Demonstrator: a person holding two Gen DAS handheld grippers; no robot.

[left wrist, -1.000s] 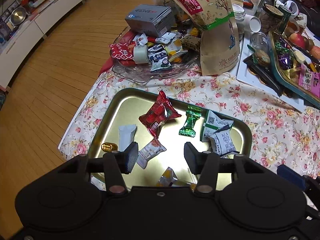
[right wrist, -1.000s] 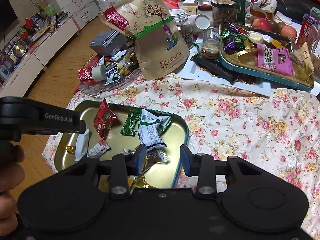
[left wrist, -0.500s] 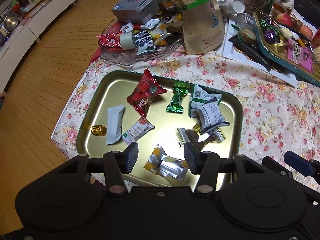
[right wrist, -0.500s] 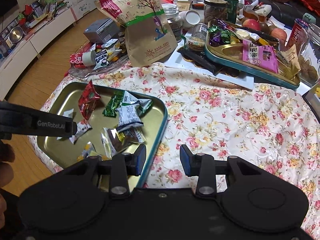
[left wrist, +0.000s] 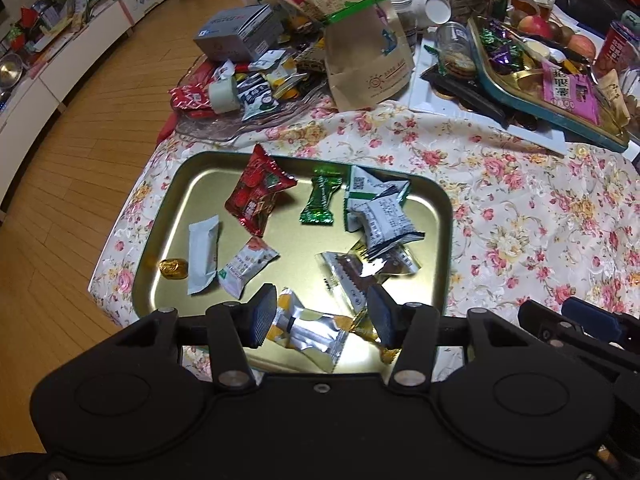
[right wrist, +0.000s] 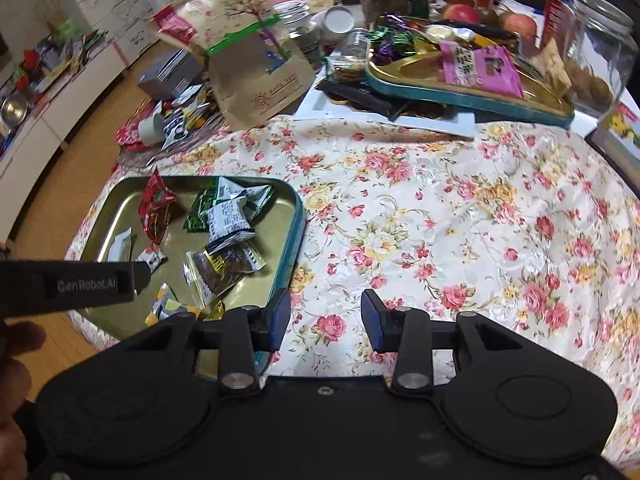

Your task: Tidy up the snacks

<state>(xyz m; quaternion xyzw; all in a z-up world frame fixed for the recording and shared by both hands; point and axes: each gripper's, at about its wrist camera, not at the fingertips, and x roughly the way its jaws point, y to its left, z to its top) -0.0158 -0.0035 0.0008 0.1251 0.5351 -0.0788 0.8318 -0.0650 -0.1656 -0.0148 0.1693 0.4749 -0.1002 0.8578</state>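
Observation:
A gold metal tray with a teal rim lies on the floral tablecloth and holds several wrapped snacks: a red packet, a green candy, white packets and a silver-yellow packet. My left gripper is open and empty, above the tray's near edge, over the silver-yellow packet. My right gripper is open and empty, above the bare cloth just right of the tray. The left gripper's body shows at the left of the right wrist view.
A glass dish of mixed snacks, a grey box and a brown paper bag stand behind the tray. A second teal tray of snacks, jars and apples is at the back right. The table's left edge drops to wooden floor.
Both grippers have pulled back and up from the tray. The right gripper has moved right, from over the tray to over the cloth. Both have stayed open.

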